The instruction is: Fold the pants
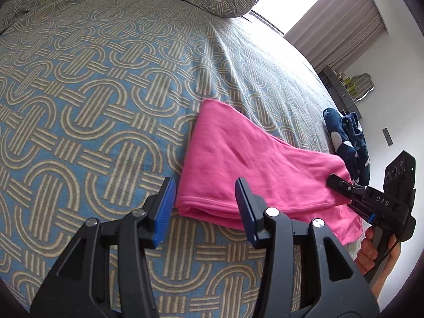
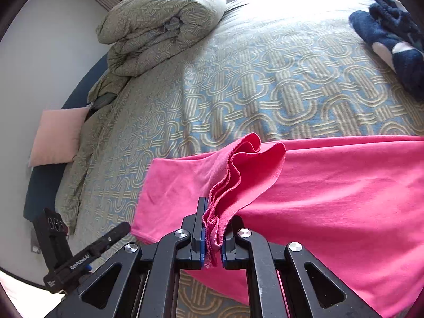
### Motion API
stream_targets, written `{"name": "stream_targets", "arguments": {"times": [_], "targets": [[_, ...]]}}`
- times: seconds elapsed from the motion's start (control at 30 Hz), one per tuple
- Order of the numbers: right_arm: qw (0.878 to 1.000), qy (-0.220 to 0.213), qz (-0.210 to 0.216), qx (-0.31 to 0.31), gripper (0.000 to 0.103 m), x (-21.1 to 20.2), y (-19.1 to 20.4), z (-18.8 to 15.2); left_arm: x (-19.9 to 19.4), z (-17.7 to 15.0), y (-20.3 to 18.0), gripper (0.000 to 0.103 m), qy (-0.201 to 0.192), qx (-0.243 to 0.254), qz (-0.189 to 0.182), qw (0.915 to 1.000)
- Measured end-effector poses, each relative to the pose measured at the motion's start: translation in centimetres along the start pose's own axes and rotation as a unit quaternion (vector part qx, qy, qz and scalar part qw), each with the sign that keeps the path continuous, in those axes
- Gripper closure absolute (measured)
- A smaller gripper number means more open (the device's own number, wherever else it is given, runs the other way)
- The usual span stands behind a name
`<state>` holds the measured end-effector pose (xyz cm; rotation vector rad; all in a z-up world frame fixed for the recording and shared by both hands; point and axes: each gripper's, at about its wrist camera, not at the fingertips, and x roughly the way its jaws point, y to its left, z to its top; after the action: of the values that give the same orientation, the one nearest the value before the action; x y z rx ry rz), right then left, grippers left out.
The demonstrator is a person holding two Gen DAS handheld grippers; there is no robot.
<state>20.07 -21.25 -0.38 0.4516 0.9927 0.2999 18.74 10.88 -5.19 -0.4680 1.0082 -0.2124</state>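
Pink pants [image 1: 238, 164] lie on the patterned bedspread [image 1: 92, 92] near the bed's front edge, already doubled over at least once, with the fold edge facing the left gripper [image 1: 205, 206].

Right gripper [image 2: 212, 235] is clamped on a bunched hem at one end of the pants: several layers of stitched edge are pinched between the pads and fan out in ruffles above the jaws. That end is lifted off the bed; the rest drapes down to the bedspread.

Left gripper stands partly open with nothing between its blue pads [image 1: 165, 206], just off the near folded corner of the pants.

Handling:
- Thin knit, soft and light; no stiffness, so it sags wherever unsupported.
- Not slippery against the woven bedspread, so it probably drags and wrinkles rather than slides.
- Stacked layers can shear apart if only one end is carried.

Where to grip: hems and fold edges, catching all layers. For the left, the near folded corner looks right. Can't tell from the fisheye views whether the right holds every layer or only the top ones.

Navy fleece item [image 2: 392, 39] sits well apart, not in the way.
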Motion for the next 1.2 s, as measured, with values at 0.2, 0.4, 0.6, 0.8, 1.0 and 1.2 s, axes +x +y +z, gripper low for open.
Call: {"name": "stream_targets", "arguments": {"times": [0.2,0.4,0.6,0.8,1.0,1.2], "targets": [[0.999,0.009,-0.017,0.031,0.096,-0.9,-4.1,-0.7,0.1,0.3,-0.4,0.054,0.003,-0.002,0.0,1.0],[0.999,0.028,-0.026,0.034,0.094,0.1,-5.9,-1.6,0.4,0.2,-2.9,0.054,0.007,0.027,-0.006,0.9996],[0.998,-0.008,-0.062,-0.019,0.094,-1.8,-4.4,-1.2,1.4,0.0,-5.6,0.054,0.016,0.059,-0.015,0.998],[0.992,-0.021,-0.119,0.029,0.083,-2.6,-8.1,-2.2,3.7,-1.6,-7.2,0.054,0.052,0.082,-0.008,0.9953],[0.988,-0.052,-0.127,0.064,0.082,-6.6,-10.6,-4.6,5.0,-2.8,-7.8,0.052,0.059,0.104,0.018,0.9927],[0.987,-0.059,-0.134,0.061,0.082,-9.0,-11.7,-6.5,4.7,-2.8,-9.6,0.052,0.061,0.106,0.011,0.9925]]}}
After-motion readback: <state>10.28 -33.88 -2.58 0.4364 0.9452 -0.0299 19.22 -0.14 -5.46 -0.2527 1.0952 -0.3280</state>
